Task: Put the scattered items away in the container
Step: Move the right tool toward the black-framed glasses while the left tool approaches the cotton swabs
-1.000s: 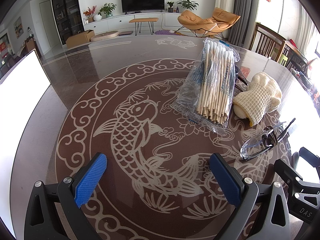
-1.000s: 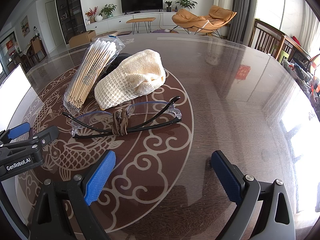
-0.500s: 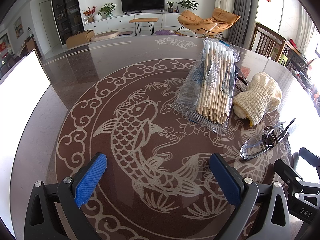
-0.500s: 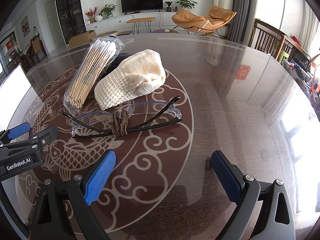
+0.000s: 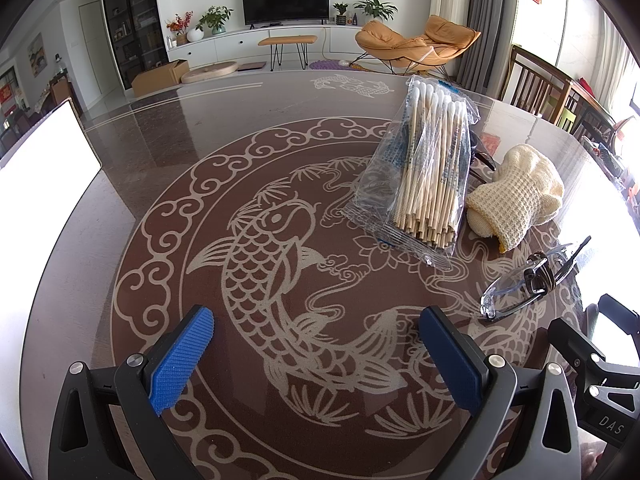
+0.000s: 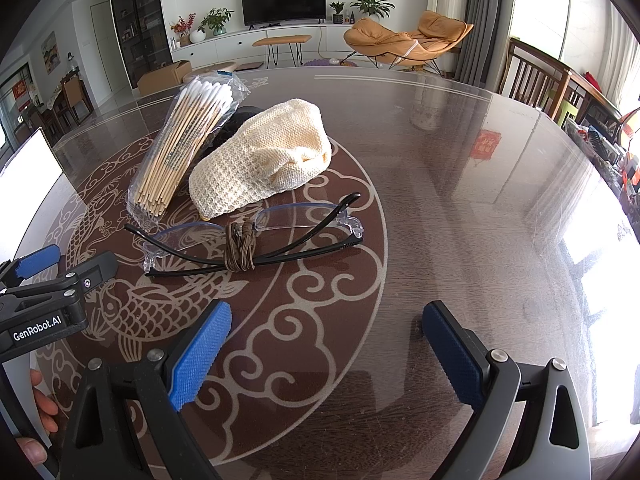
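Note:
A clear bag of cotton swabs point(image 5: 428, 172) point(image 6: 184, 148) lies on the round glass table. A cream knitted cloth point(image 5: 516, 200) point(image 6: 264, 160) lies beside it on the right. Folded clear glasses with a brown cord point(image 5: 528, 284) point(image 6: 248, 240) lie nearest me. A dark object point(image 6: 240, 118) is mostly hidden behind the cloth. A white container point(image 5: 44, 160) point(image 6: 28, 164) stands at the table's left. My left gripper point(image 5: 316, 356) is open and empty above the fish pattern. My right gripper point(image 6: 326, 352) is open and empty, just short of the glasses.
The left gripper's body point(image 6: 44, 304) shows at the left of the right wrist view; the right gripper's body point(image 5: 592, 352) shows at the right of the left wrist view. Wooden chairs point(image 5: 536, 84) stand at the table's far right edge. Clutter point(image 6: 624, 160) lies far right.

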Tool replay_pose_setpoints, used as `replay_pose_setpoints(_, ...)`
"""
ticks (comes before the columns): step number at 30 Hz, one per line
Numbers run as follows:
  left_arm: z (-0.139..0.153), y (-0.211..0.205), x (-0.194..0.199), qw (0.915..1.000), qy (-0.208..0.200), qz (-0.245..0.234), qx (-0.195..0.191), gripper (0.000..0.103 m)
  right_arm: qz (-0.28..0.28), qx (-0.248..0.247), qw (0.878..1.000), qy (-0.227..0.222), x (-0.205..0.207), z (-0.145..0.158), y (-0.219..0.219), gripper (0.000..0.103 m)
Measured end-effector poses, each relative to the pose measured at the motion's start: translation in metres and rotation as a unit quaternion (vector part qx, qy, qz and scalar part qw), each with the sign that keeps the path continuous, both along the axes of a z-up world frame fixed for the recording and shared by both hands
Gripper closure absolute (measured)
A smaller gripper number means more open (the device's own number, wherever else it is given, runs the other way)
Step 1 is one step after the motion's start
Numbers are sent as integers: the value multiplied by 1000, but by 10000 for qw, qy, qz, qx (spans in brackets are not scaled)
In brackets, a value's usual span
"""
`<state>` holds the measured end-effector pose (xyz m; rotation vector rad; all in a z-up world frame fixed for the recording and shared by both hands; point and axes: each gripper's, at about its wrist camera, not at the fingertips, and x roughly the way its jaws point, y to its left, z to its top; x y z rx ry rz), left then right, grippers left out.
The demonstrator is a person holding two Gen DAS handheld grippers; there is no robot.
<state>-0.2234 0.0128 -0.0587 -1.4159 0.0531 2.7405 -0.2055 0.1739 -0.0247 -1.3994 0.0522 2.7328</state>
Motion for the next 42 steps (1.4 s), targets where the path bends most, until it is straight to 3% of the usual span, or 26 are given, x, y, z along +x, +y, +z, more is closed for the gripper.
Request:
replay_pose_setpoints(5, 1, -1, 15, 9994, -130, -326, -12, 0, 0, 0, 10000, 0, 0, 1, 0, 6)
replay_pose_setpoints(8, 1, -11, 39, 9972, -174, -727, -20, 0, 0, -2, 10000, 0, 0, 1, 0, 6)
replay_pose_setpoints(12, 3, -39, 76, 9966, -96, -823, -35, 0, 28, -6, 10000, -2, 0, 1, 0, 6)
replay_pose_setpoints(18, 5, -61, 101, 9979, 180, -619, 81, 0, 680, -272, 9973, 87, 4, -1, -7, 6)
replay_pose_setpoints(22, 1, -55, 95, 9976, 26, -690, -6, 0, 1460, -622, 9873, 97, 1, -1, 0, 6)
replay_pose_setpoints(26, 0, -55, 94, 9976, 18, -689, 10, 0, 1754, -780, 9814, 70, -25, 2, 24, 6)
replay_pose_setpoints(30, 0, -53, 95, 9976, 21, -688, 11, 0, 1580, -1143, 9808, 44, -56, 0, 44, 6)
replay_pose_setpoints(33, 0, -53, 95, 9976, 22, -689, 14, 0, 1193, -1796, 9763, 182, -69, 5, 60, 6)
replay_pose_setpoints(36, 0, -53, 95, 9976, 22, -690, 12, 0, 854, -1722, 9796, 595, -81, 26, 59, 6)
replay_pose_setpoints(38, 1, -54, 95, 9976, 23, -691, 11, 0, 631, -1668, 9827, 504, -102, 34, 54, 6)
replay_pose_setpoints(42, 1, -54, 96, 9976, 26, -691, 16, 0, 451, -2214, 9735, 342, -146, 48, 38, 6)
